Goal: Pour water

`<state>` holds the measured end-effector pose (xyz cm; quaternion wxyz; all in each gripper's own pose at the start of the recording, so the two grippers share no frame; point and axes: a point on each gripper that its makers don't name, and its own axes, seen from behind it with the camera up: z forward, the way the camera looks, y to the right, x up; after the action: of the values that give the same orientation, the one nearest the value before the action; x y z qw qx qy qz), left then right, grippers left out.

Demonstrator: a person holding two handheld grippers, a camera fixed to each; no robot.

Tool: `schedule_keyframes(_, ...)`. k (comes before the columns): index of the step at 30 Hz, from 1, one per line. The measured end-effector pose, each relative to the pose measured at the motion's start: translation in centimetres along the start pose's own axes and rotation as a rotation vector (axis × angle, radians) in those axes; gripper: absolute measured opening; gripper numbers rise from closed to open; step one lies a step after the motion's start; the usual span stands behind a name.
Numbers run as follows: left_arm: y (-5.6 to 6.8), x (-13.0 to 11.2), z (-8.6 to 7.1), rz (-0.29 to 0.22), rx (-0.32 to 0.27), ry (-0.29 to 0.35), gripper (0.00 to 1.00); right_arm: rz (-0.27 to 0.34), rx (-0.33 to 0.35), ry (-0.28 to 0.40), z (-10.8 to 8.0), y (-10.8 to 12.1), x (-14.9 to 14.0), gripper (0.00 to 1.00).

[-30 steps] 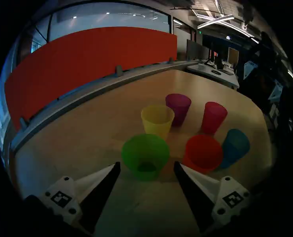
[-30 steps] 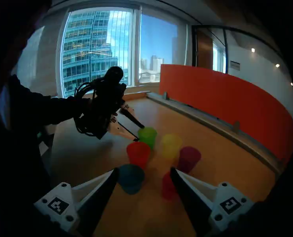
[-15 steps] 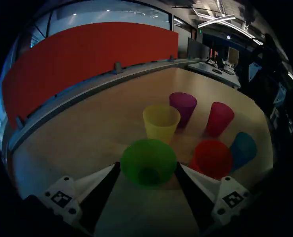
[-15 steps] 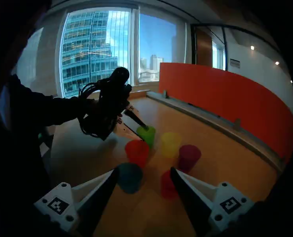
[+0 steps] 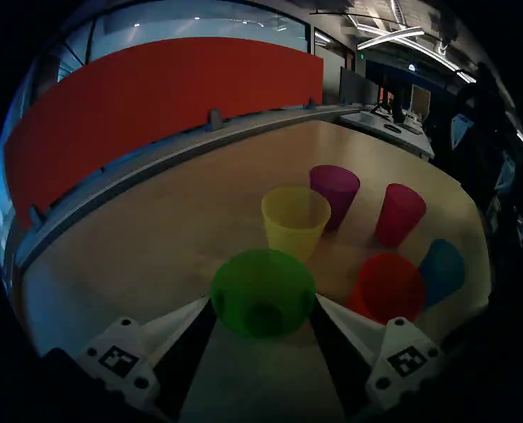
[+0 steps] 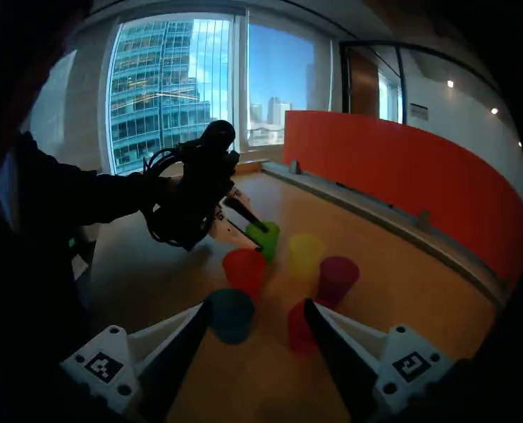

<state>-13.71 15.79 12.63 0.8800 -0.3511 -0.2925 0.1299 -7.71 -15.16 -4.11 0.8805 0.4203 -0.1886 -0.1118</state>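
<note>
left gripper (image 5: 260,298): white fingers (image 5: 164,337) — square black tags (image 5: 118,359) | right gripper (image 6: 256,302): same | sleeve (image 6: 85,197): dark | cables (image 6: 157,211): black loops

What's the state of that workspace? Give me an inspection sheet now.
Surface: pale wooden table.
Job's things: six cups clustered together: green cup, yellow cup, purple cup, pink cup, red cup, blue cup; no water discernible.
Clutter: nothing seen.
Tongs: left tongs flank the green cup, grip uncertain; right tongs open, holding nothing, short of the blue cup.
Cables: black cable looped on the left tongs' body.
Surroundings: orange partition, window onto towers, a person's dark sleeve.
</note>
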Motion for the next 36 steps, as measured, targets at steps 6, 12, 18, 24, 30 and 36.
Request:
schedule_keyframes(6,0.3,0.2,-0.2,0.001,-0.005,0.012,0.86,0.004,0.003,0.0,0.0,-0.2,0.0,1.0)
schedule_keyframes(12,0.4,1.3,-1.2,-0.007,-0.005,0.049,0.86,0.006,0.002,0.0,-0.1,-0.4,0.0,1.0)
schedule_keyframes(18,0.4,2.7,-3.0,-0.009,0.008,0.091,0.86,0.001,0.001,0.001,-0.2,-0.9,0.2,1.0)
schedule_keyframes(24,0.9,4.7,-5.4,-0.003,0.021,0.148,0.86,-0.007,-0.006,0.003,-0.4,-1.3,0.4,1.0)
schedule_keyframes(30,1.2,7.1,-8.0,0.022,0.06,0.223,0.86,-0.006,-0.009,0.012,-0.6,-1.6,0.7,1.0)
schedule_keyframes(36,1.3,9.4,-10.9,0.033,0.095,0.301,0.86,-0.011,-0.016,0.022,-0.8,-1.9,0.9,1.0)
